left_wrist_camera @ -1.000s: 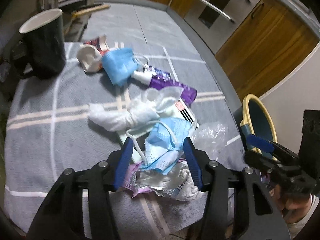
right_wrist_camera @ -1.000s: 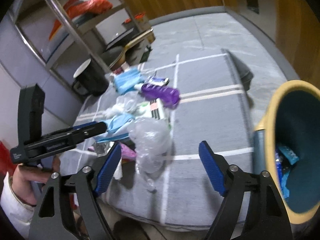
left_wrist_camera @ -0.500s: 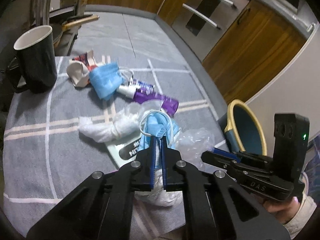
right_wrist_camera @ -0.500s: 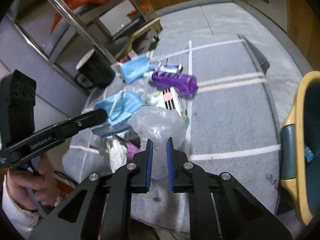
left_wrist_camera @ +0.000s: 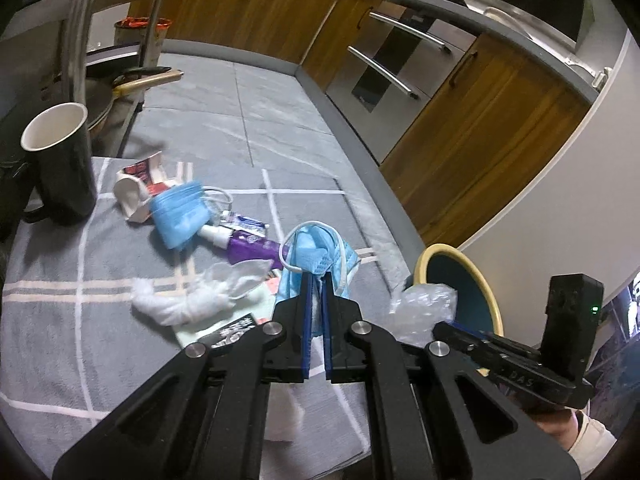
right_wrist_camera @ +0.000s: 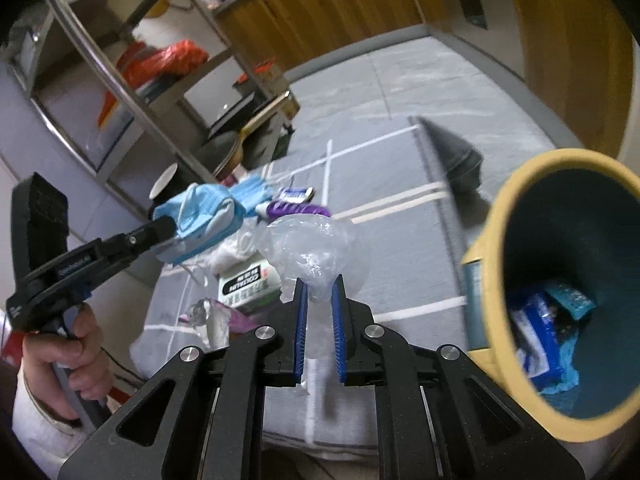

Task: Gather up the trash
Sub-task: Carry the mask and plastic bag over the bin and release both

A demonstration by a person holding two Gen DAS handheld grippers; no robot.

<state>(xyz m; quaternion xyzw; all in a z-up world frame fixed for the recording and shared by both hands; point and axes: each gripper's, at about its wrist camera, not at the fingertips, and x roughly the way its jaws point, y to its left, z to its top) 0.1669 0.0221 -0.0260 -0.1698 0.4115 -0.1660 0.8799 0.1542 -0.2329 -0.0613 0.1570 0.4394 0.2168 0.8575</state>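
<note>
My left gripper (left_wrist_camera: 316, 280) is shut on a crumpled blue face mask (left_wrist_camera: 316, 252) and holds it above the grey checked cloth (left_wrist_camera: 48, 320); the mask also shows in the right wrist view (right_wrist_camera: 200, 216). My right gripper (right_wrist_camera: 319, 284) is shut on a clear plastic wrapper (right_wrist_camera: 316, 244), lifted off the cloth, left of the yellow-rimmed teal bin (right_wrist_camera: 560, 280). The bin (left_wrist_camera: 456, 276) holds several bits of trash (right_wrist_camera: 540, 336). The wrapper shows in the left wrist view (left_wrist_camera: 424, 308) beside the bin.
On the cloth lie a second blue mask (left_wrist_camera: 180, 212), a purple bottle (left_wrist_camera: 252, 248), a white tissue wad (left_wrist_camera: 188, 300), a torn paper cup (left_wrist_camera: 136, 188) and a printed packet (right_wrist_camera: 244, 280). A black mug (left_wrist_camera: 60, 160) stands far left. Wooden cabinets (left_wrist_camera: 480, 140) line the right.
Both grippers shut on their items about half a second ago. Since then both have lifted, the left raising the mask, the right carrying the wrapper toward the bin.
</note>
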